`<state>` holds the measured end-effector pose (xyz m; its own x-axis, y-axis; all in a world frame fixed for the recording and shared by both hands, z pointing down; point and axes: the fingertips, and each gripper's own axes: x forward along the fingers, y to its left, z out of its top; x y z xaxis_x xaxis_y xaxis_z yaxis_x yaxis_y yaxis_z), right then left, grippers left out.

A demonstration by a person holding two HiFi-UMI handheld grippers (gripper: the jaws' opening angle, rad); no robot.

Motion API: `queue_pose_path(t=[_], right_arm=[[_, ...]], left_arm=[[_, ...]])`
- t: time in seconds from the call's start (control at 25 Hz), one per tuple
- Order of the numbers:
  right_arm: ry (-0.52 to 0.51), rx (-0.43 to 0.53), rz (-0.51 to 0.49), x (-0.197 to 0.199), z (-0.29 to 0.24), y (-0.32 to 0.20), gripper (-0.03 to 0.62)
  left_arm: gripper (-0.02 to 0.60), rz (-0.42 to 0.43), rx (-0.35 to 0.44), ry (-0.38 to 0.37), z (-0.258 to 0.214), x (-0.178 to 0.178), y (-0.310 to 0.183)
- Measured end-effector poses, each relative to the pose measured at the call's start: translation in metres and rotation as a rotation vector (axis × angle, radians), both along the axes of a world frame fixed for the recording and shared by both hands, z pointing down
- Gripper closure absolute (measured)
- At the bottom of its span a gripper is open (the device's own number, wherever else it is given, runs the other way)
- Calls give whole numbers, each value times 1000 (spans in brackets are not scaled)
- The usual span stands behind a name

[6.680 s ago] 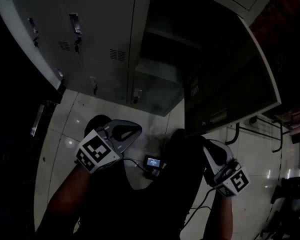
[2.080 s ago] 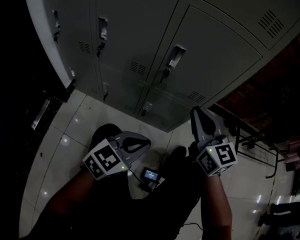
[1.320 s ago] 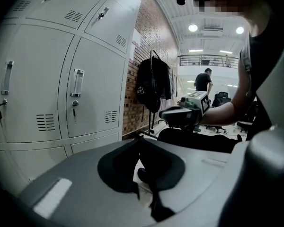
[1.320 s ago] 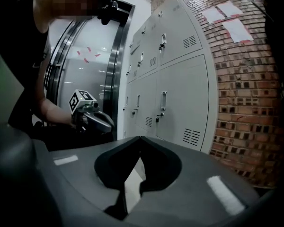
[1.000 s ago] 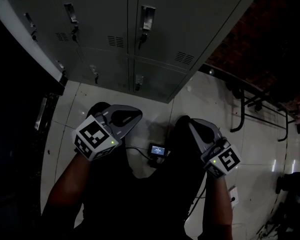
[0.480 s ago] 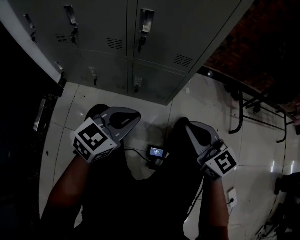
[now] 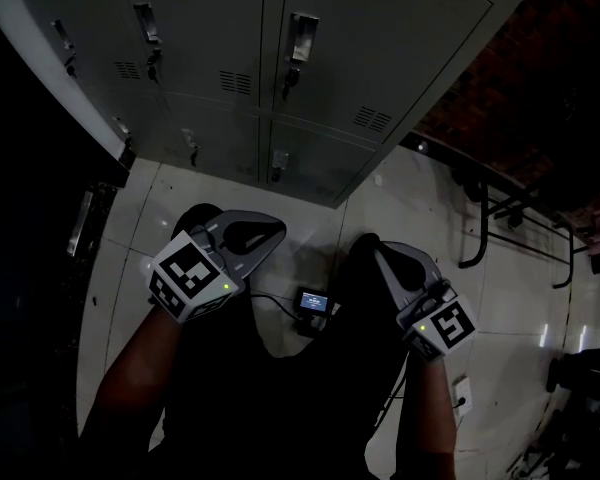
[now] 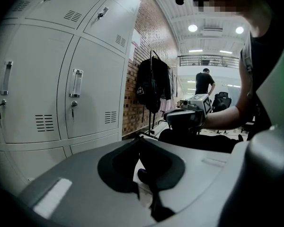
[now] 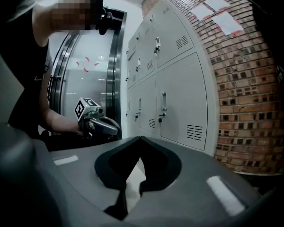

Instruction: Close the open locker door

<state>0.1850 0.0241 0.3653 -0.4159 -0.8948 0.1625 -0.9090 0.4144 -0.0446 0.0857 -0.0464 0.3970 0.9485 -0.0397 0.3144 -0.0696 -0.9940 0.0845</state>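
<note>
The grey lockers (image 7: 280, 78) fill the top of the head view and every door stands shut. The right-column door (image 7: 380, 28), with its handle (image 7: 301, 30), lies flush with its neighbours; it also shows in the left gripper view as door (image 8: 94, 98) and in the right gripper view as door (image 9: 184, 103). My left gripper (image 7: 275, 231) and right gripper (image 7: 379, 252) hang low at waist height, well short of the lockers. Both point at the lockers' base. Each one's jaws meet at the tips, left gripper (image 8: 140, 137) and right gripper (image 9: 140, 138), with nothing between them.
A small lit device (image 7: 313, 301) on a cable hangs between my hands over the pale tiled floor (image 7: 420, 198). Metal furniture legs (image 7: 485, 230) and a brick wall (image 7: 540, 78) are at the right. A coat rack (image 8: 151, 84) and a distant person (image 8: 204, 82) stand beyond.
The locker door that stood open at the right is now shut. My right gripper, raised near it two seconds ago, has dropped back to waist height. Almost nothing moved in the last second.
</note>
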Motion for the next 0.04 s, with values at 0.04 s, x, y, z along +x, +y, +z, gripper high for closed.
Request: queue_pose_path(t=[0.04], right_arm=[[0,0,0,0,0,0,592]], left_arm=[[569,0,0,0,0,0,0]])
